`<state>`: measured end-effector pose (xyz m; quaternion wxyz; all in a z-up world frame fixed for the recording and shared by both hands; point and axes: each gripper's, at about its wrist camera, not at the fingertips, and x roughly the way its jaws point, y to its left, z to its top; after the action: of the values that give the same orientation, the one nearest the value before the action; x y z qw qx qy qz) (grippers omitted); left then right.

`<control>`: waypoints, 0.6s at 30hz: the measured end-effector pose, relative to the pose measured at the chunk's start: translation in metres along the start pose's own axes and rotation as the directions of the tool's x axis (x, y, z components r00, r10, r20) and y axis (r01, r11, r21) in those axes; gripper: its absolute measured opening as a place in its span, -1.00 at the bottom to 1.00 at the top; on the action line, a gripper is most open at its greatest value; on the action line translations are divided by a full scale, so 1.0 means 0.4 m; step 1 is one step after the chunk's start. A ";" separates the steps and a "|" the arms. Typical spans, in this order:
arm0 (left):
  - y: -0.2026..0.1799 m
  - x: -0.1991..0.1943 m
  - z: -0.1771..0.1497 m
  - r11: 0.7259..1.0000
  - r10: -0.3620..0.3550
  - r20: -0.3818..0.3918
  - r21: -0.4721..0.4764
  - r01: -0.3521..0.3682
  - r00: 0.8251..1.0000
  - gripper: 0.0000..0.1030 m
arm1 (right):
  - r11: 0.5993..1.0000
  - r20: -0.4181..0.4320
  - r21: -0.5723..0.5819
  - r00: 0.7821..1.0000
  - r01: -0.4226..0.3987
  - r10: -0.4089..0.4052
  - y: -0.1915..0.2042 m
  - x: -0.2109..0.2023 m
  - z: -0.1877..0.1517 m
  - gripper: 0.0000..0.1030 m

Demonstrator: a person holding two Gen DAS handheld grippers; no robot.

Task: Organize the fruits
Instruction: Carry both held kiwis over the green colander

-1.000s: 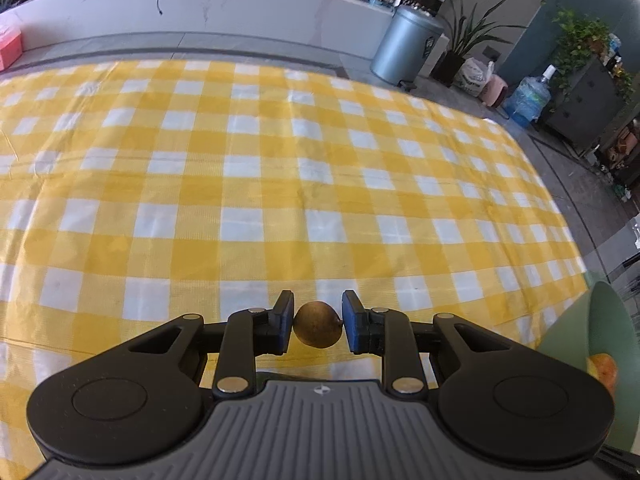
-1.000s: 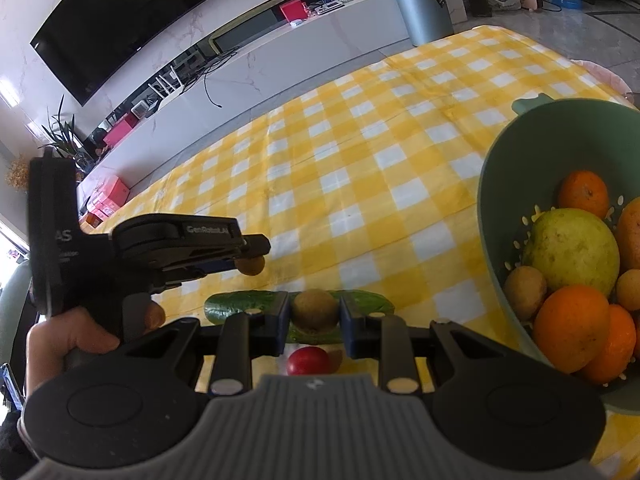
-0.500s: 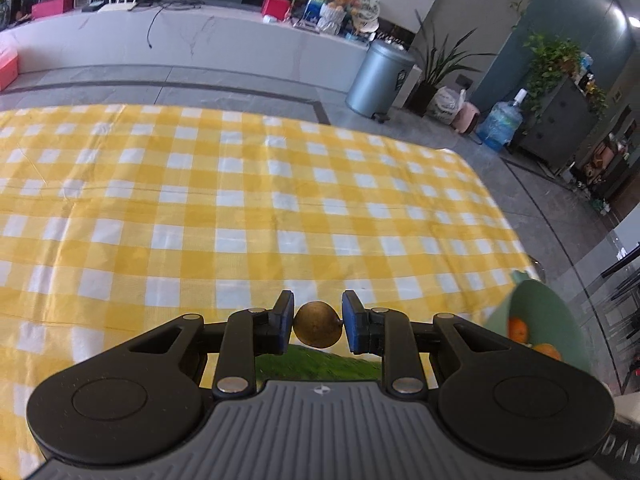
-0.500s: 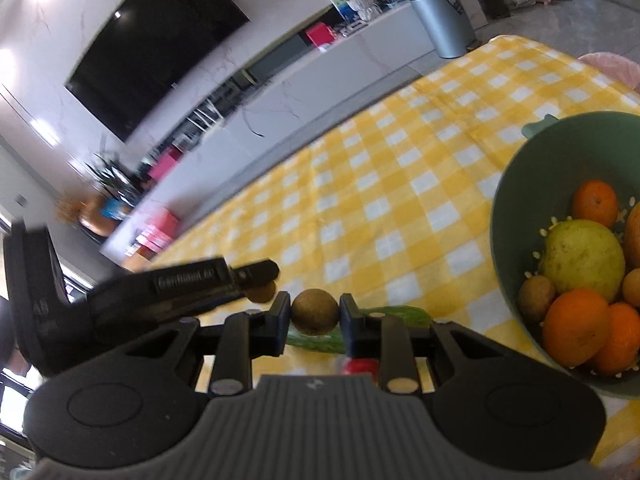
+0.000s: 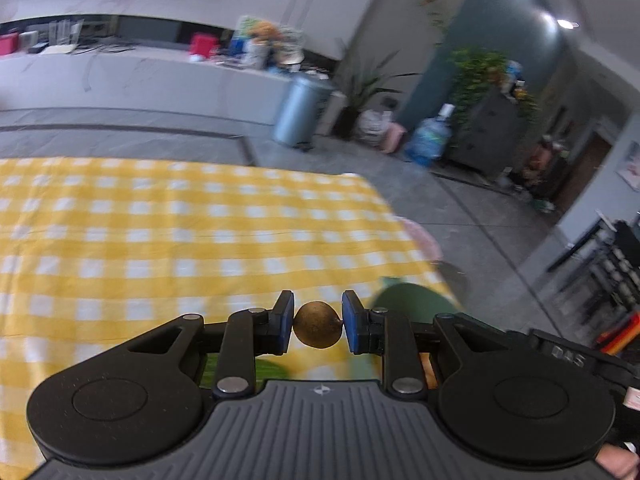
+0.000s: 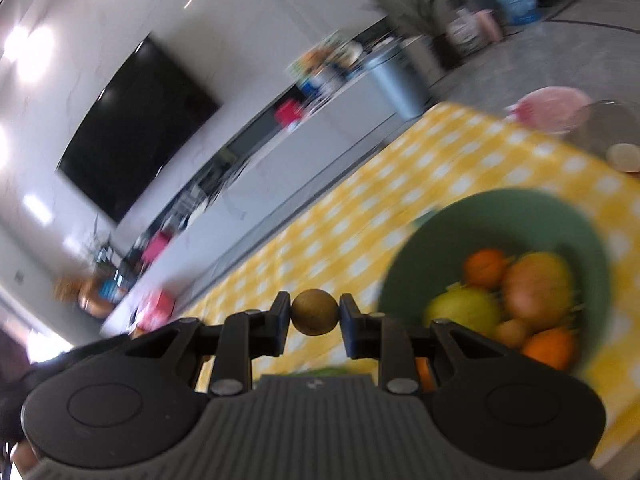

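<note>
1. The right claw [image 6: 315,316] is pinched narrow on a small round brown fruit [image 6: 314,311], its pads pressing the fruit's two sides; the fruit hangs clear above the table [image 6: 460,160] with its yellow check cloth.
2. The left claw [image 5: 318,326] is likewise closed on a second small brown fruit [image 5: 318,324], held off the cloth between the blue pads [image 5: 285,322].
3. The relation that counts: the green bowl [image 6: 520,216] lies to the right of the right claw and a little beyond it, low in that view, so by my reading the right hand is the nearer one and needs to travel rightward and down over the rim before letting go.
4. From the left claw the bowl [image 5: 408,300] also sits to the right, just past the right pad, mostly hidden behind the claw's body.
5. Both fruits are near round, so no long axis matters for the drop.
6. The right wrist view shows the bowl's contents: oranges [image 6: 484,266], a yellow-green fruit [image 6: 464,310] and others, blurred. The left wrist view shows only a slice of the bowl's wall, plus a green thing low behind the claw that is too blurred to name.
</note>
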<state>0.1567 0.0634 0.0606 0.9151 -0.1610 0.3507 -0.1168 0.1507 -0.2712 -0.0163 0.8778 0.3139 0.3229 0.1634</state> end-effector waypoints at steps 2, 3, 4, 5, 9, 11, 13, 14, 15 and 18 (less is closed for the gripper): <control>-0.042 0.012 -0.004 0.999 -0.031 -0.006 0.026 0.031 1.000 -0.44 | 0.999 0.041 0.044 0.999 0.023 -0.025 -0.047 -0.038 0.016 -0.56; -0.061 0.021 -0.006 0.998 -0.044 -0.009 0.038 0.044 0.999 -0.44 | 0.997 0.062 0.073 0.997 0.033 -0.037 -0.075 -0.054 0.024 -0.56; -0.079 0.033 -0.008 0.997 -0.056 -0.014 0.049 0.056 0.998 -0.44 | 0.994 0.074 0.099 0.996 0.040 -0.048 -0.100 -0.064 0.028 -0.56; -0.097 0.047 -0.011 0.996 -0.065 -0.023 0.057 0.067 0.998 -0.44 | 0.991 0.081 0.122 0.995 0.048 -0.058 -0.122 -0.069 0.032 -0.56; -0.146 0.112 -0.025 0.992 -0.095 -0.060 0.075 0.099 0.994 -0.44 | 0.981 0.089 0.179 0.991 0.080 -0.097 -0.184 -0.060 0.030 -0.56; -0.158 0.145 -0.036 0.991 -0.104 -0.076 0.080 0.110 0.992 -0.44 | 0.979 0.085 0.188 0.991 0.084 -0.102 -0.201 -0.045 0.023 -0.56; -0.163 0.178 -0.044 0.990 -0.110 -0.093 0.074 0.117 0.990 -0.44 | 0.974 0.077 0.208 0.991 0.090 -0.108 -0.214 -0.020 0.027 -0.56; -0.163 0.190 -0.049 0.991 -0.112 -0.102 0.068 0.119 0.988 -0.44 | 0.973 0.078 0.206 0.990 0.101 -0.119 -0.218 -0.006 0.031 -0.56; -0.165 0.202 -0.053 0.991 -0.112 -0.114 0.064 0.120 0.987 -0.44 | 0.973 0.075 0.200 0.988 0.118 -0.136 -0.219 0.008 0.037 -0.56; -0.172 0.231 -0.060 0.990 -0.113 -0.133 0.067 0.123 0.985 -0.44 | 0.972 0.069 0.180 0.984 0.151 -0.165 -0.215 0.039 0.053 -0.56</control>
<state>0.2008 -0.0352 0.0138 0.8874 -0.1390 0.3943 -0.1940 0.1835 -0.3374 -0.0672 0.8700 0.3691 0.3229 0.0509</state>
